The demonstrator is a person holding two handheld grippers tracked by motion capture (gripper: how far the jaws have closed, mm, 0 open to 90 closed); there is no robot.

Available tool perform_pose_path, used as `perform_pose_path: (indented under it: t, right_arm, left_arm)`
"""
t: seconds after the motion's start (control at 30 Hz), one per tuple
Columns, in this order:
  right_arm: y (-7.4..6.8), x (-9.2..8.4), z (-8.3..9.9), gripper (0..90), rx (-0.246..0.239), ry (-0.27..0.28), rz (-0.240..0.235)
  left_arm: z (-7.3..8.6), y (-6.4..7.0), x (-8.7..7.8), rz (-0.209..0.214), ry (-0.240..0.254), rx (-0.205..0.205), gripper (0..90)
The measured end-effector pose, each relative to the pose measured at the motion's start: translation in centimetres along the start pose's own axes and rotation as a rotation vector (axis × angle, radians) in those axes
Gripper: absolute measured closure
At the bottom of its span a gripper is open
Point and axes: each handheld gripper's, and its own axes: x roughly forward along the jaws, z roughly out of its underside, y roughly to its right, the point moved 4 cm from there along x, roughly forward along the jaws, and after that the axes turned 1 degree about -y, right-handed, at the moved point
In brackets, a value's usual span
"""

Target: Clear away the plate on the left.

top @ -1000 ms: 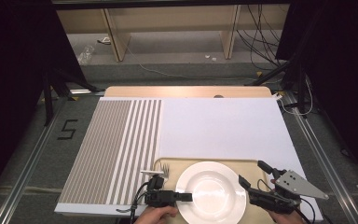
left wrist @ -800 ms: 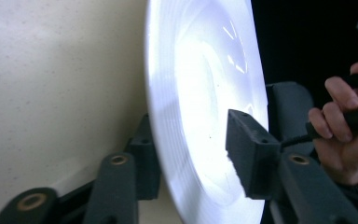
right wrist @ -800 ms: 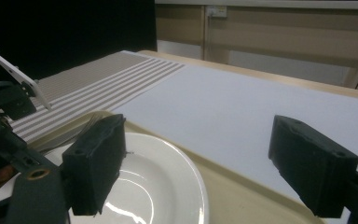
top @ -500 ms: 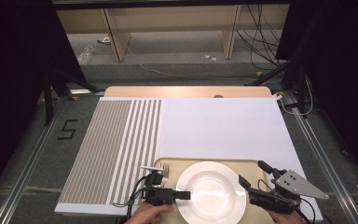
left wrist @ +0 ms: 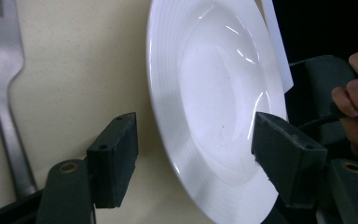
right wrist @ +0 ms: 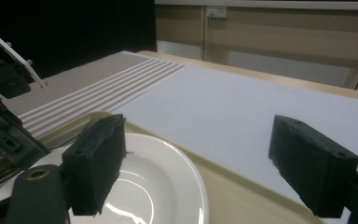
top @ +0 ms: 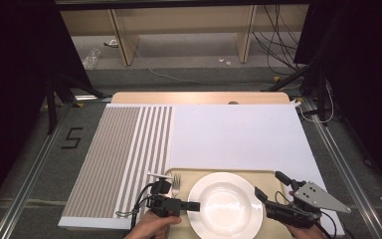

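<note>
One white plate [top: 225, 204] sits in the beige tray [top: 229, 173] at the near edge of the bench [top: 199, 97], and the plate is bare inside; a fork [top: 177, 183] lies in the same tray just left of the plate, tines pointing away from you, touching nothing that can be made out.

Your left gripper [top: 193, 205] hangs at the plate's left rim with its fingers [left wrist: 114, 158] spread; they have just been opening, and in the left gripper view the rim of the plate [left wrist: 214, 107] stands between them with a gap on either side, so neither finger presses on it; the fork [left wrist: 2, 93] runs along the far left of that view, beside the left-hand finger and apart from it.

Your right gripper [top: 270, 188] rests at the plate's right side, fingers [right wrist: 95, 161] spread wide; in its own view the plate [right wrist: 158, 186] lies low under the left-hand finger and nothing is pinched between the two.

Beyond the tray, a white mat [top: 238, 134] covers the middle and right of the bench; a striped mat [top: 124, 154] lies on the left, its edge touching the white one; your left hand [top: 151, 228] comes in from the near edge.
</note>
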Motion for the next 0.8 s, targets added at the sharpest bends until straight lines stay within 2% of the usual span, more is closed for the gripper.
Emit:
perform_pose_path:
  t: [0.2, 0.3, 0.4, 0.63, 0.8]
  right_arm:
    - [0.0, 0.0, 0.0, 19.7, 0.000, 0.000, -0.001]
    - [0.0, 0.0, 0.0, 19.7, 0.000, 0.000, -0.001]
    - [0.0, 0.0, 0.0, 19.7, 0.001, 0.000, -0.001]
    - [0.0, 0.0, 0.0, 19.7, 0.000, 0.001, -0.002]
    - [-0.1, 0.0, 0.0, 19.7, 0.000, -0.001, -0.003]
  left_arm:
    - [-0.2, 0.1, -0.4, -0.025, 0.014, 0.022, 31.0]
    - [-0.3, 0.1, -0.7, -0.052, 0.024, 0.050, 30.9]
    - [-0.6, 0.1, -1.1, -0.044, 0.031, 0.053, 30.9]
    - [-1.6, -0.4, -3.2, -0.060, 0.106, 0.084, 30.9]
    - [-2.0, -0.2, -4.1, -0.089, 0.166, 0.143, 30.9]
